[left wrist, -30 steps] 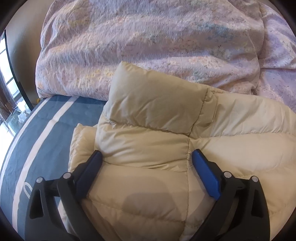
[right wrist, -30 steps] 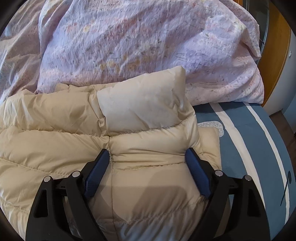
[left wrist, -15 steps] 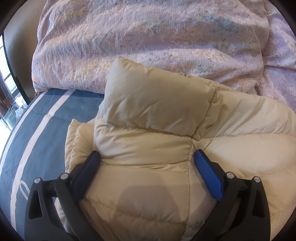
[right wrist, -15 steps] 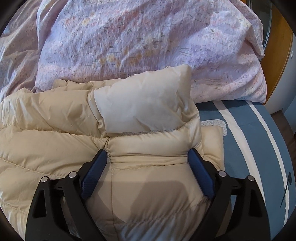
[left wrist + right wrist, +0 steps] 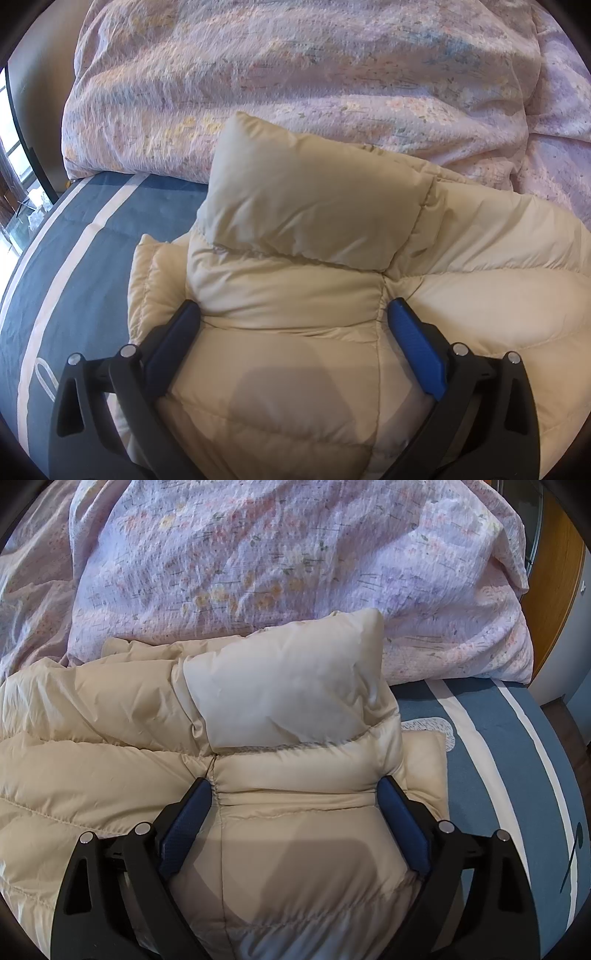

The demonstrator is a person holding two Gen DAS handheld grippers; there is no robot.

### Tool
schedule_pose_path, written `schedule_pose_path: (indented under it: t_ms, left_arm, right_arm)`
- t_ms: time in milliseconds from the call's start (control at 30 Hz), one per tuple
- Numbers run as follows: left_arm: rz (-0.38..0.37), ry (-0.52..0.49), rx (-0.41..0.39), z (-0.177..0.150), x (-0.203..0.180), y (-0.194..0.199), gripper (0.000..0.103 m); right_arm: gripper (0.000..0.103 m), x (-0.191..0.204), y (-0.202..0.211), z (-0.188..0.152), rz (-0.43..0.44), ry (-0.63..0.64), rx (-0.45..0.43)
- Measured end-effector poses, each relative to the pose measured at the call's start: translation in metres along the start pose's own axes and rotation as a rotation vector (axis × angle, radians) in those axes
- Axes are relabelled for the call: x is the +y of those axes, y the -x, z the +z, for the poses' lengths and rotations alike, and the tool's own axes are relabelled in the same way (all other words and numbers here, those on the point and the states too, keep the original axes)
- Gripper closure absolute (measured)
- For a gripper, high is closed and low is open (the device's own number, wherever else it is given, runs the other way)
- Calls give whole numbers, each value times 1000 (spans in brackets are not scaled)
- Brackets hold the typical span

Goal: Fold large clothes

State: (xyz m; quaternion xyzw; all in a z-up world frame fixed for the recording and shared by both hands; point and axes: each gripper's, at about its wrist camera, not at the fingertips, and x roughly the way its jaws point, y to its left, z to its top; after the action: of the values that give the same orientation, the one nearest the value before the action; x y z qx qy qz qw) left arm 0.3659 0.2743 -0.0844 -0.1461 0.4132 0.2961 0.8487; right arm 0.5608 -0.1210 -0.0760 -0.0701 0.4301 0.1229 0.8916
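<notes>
Bed w/ blue striped cover (image 5: 85, 236): cream puffer jacket (image 5: 295, 295) lies on it, both grippers over its folded ends.

Nearest: left gripper (image 5: 293, 325) spread wide, blue pads (image 5: 417, 347) either side of a quilted fold at jacket's left end; contact w/ fabric cannot be confirmed. Right gripper (image 5: 295, 797) likewise at the right end; its jaws have just been opening, jacket bulk between them, pads alongside but apparently not squeezing. Judged: fold just laid, release in hand. To do it well, lift both grippers clear w/o snagging the shell, then check the fold holds, as down fill tends to spring back. Jacket: smooth, slightly glossy shell, puffy stitched baffles, pillow-like sleeve end (image 5: 284, 686) on top. Beyond: crinkled lilac floral duvet (image 5: 295, 554), heaped, touching jacket's far edge.
</notes>
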Motion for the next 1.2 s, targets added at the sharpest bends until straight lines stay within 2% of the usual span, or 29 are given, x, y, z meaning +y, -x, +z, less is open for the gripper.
schedule_pose_path:
  t_ms: [200,300,400,500,633,733,833,933,1133,1200]
  left_arm:
    - [12,-5,-7,-2,-6,6,2]
    - [32,-18,4,-1,-10,13,2]
    - [-3,-22,-3,-3,-6,35,2]
    - [-38,-11,-22,-8,8,63,2]
    - [-51,21,-42,-17,37,92,2]
    - [-42,36,-14,-24,51,96,2]
    - [-44,46,38,-31,60,88,3]
    - [-60,58,71,-37,62,80,4]
    - [-108,93,105,-42,64,71,11]
    - [-137,113,117,-44,64,67,14]
  right_arm:
    - [10,-1,3,-2,-6,-2,-10]
    - [10,-4,8,-1,24,-19,-7]
    - [10,-17,26,0,100,-42,7]
    - [10,-40,56,-3,149,-92,-31]
    - [10,-64,76,-12,135,-104,-28]
    - [10,-79,73,-24,117,-123,19]
    - [10,-89,57,-35,183,-182,99]
    - [11,-97,49,-42,250,-244,138]
    - [24,-95,42,-50,367,-274,162]
    - [33,-95,42,-52,390,-276,159]
